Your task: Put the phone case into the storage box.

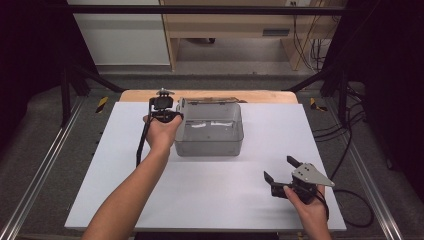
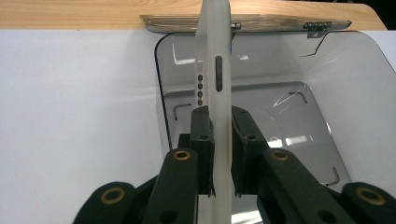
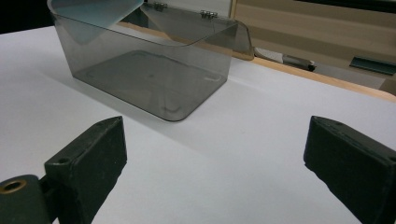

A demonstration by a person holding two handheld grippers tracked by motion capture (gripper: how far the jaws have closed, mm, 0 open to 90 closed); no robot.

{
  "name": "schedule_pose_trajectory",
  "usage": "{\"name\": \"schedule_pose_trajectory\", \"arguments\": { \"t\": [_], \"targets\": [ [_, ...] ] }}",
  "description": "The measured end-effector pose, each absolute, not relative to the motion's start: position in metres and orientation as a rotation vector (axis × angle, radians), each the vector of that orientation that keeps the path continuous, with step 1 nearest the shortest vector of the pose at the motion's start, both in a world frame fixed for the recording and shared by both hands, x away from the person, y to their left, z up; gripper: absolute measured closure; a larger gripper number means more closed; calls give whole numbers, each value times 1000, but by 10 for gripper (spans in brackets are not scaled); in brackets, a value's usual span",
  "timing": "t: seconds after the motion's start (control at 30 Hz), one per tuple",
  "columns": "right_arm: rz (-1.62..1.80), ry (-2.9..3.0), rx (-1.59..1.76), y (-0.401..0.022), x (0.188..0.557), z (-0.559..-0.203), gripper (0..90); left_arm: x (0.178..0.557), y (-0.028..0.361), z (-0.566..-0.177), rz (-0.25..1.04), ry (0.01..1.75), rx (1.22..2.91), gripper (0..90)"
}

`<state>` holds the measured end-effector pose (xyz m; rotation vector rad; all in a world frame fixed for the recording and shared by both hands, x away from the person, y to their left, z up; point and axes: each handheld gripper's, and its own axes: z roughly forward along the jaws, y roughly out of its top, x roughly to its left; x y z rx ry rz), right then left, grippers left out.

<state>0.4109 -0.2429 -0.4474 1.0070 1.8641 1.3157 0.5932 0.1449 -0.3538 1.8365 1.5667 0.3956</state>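
A clear grey plastic box stands open on the white table top, its hinged lid folded back over the far side. My left gripper is shut on a thin white slab with side buttons, like a phone in a pale case, held edge-on above the box's left wall. In the high view the left gripper sits at the box's far left corner. The slab's pale blue face shows over the box's rim. My right gripper rests open near the front right of the table, nothing between its jaws.
The white sheet covers a wooden table whose far edge shows behind the box. Black frame bars and cables run along the right side. The box's inside holds nothing.
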Motion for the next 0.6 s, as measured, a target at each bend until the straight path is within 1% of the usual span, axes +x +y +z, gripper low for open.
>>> {"name": "schedule_pose_trajectory", "arguments": {
  "t": [0.6],
  "targets": [
    [1300, 1885, 1011, -241, 412, -449, 64, 599, 143, -364, 354, 1566, 1839, 806]
  ]
}}
